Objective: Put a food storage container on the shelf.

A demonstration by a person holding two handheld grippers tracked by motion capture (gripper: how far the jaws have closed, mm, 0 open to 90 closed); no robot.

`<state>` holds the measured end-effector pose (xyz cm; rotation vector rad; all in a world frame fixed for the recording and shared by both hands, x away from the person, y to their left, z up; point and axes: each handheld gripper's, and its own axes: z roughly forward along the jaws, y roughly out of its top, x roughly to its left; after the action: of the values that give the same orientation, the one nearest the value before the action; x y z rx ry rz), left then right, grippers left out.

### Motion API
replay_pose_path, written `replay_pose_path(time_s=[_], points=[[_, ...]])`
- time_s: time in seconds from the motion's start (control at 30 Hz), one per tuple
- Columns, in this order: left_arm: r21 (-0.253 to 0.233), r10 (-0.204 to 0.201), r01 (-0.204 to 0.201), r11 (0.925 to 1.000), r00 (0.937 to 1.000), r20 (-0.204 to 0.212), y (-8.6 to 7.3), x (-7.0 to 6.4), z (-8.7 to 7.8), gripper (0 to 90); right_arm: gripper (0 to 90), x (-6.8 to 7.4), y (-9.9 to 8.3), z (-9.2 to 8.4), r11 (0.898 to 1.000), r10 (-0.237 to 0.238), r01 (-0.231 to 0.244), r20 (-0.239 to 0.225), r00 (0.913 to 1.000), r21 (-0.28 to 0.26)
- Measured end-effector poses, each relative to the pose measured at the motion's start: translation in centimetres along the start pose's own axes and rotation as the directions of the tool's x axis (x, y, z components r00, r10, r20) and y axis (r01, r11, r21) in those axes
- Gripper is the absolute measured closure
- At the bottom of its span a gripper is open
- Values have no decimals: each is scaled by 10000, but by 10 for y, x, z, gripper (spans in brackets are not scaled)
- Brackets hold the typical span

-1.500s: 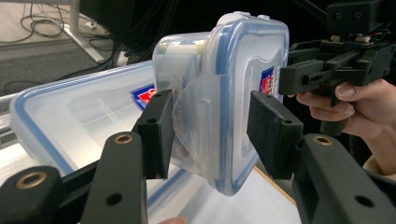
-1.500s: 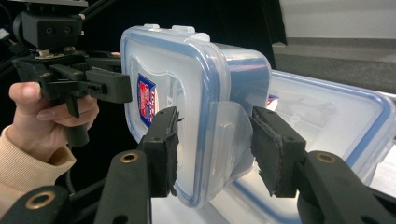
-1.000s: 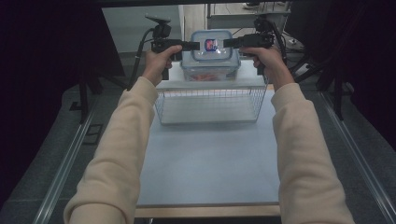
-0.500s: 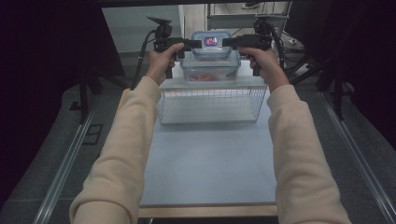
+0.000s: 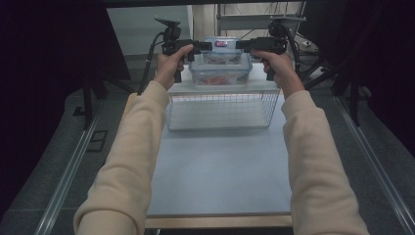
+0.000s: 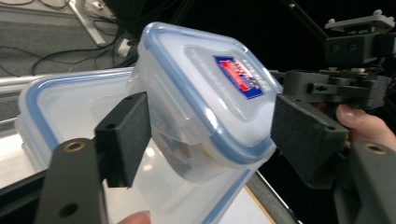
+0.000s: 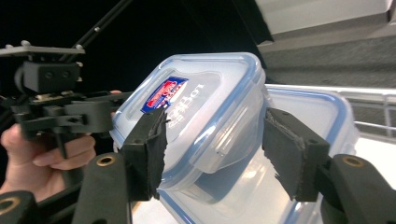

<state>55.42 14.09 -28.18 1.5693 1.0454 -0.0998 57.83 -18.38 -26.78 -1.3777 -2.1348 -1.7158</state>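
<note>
Both sets of jaws have just been opening: on the left gripper (image 6: 210, 135) and the right gripper (image 7: 229, 149) the pads are seen parted, the small box (image 5: 221, 50) standing free between them. It is stacked on the big box (image 5: 220, 73), behind the basket (image 5: 222, 105). A clipped edge could tip it off as the jaws are drawn back. Both arms are stretched forward, grippers turned inward.
</note>
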Motion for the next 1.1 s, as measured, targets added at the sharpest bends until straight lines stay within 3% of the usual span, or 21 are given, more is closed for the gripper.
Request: replay_pose_path(time_s=[0.3,0.53,0.63,0.93,1.03,1.1], points=[[-406,360,-366,9985,9992,-151,-1,-12,-17,254,368,11,-4,-17,9985,-495,494,-5,9988,-231],[-471,723,-728,9962,9973,-110,-14,-25,-35,263,364,17,-16,-28,9964,-831,831,-2,9965,-160],[-340,1124,-1135,9930,9932,-309,-25,-30,-40,268,354,21,-25,-37,9943,-1068,1068,91,9942,-73],[-249,1136,-1148,9931,9925,-451,-40,-28,-47,269,338,24,-41,-47,9919,-1270,1267,213,9917,132],[-199,1298,-1310,9912,9900,-554,-46,-30,-52,276,387,25,-44,-49,9894,-1448,1446,277,9891,102],[-80,1417,-1424,9898,9882,-573,-54,-31,-56,278,545,27,-49,-50,9817,-1903,1897,373,9810,188]])
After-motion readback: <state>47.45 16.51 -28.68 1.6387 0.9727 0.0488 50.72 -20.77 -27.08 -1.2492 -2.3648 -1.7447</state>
